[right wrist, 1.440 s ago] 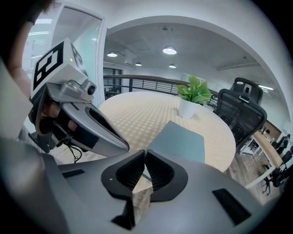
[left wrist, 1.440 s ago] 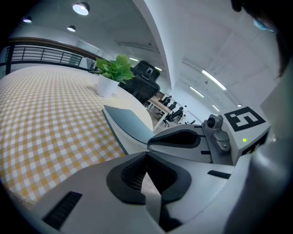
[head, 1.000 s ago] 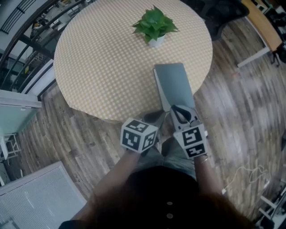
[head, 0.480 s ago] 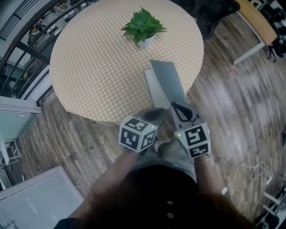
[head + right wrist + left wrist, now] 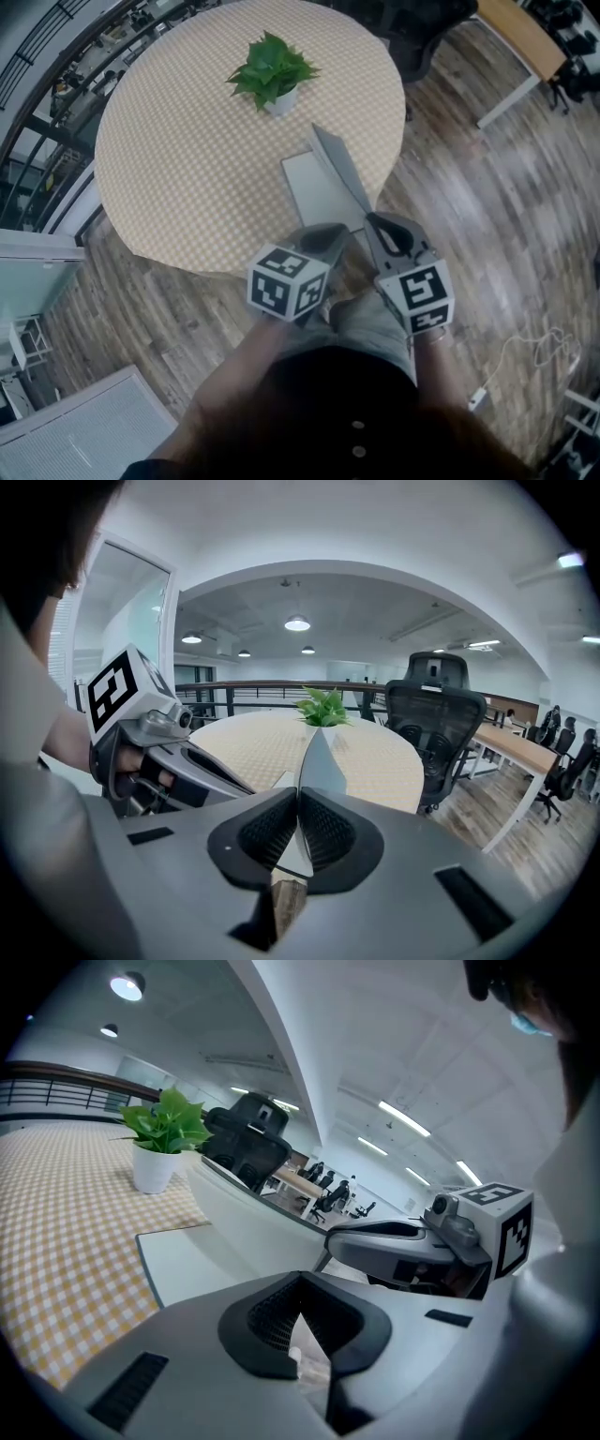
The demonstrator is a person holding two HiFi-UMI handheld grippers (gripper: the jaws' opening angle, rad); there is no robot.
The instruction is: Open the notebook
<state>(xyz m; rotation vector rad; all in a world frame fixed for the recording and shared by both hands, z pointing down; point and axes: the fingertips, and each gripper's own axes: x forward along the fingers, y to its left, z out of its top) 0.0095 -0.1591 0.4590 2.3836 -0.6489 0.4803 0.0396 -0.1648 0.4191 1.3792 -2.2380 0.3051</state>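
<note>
Now, notebook cover [image 5: 319, 761] edge-on between fingers [image 5: 265, 834] of the right gripper [image 5: 298, 827].

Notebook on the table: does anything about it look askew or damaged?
Its grey cover stands tilted up off the pages, only because the right gripper pinches its near edge. Nothing looks spilled or damaged; the plant stands upright.

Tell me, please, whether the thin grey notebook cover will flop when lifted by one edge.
Likely stiff: the thin grey notebook cover stands tilted yet flat, pinched only at its near edge by the right gripper. Probably light, being thin. Its smooth face might slip.
</note>
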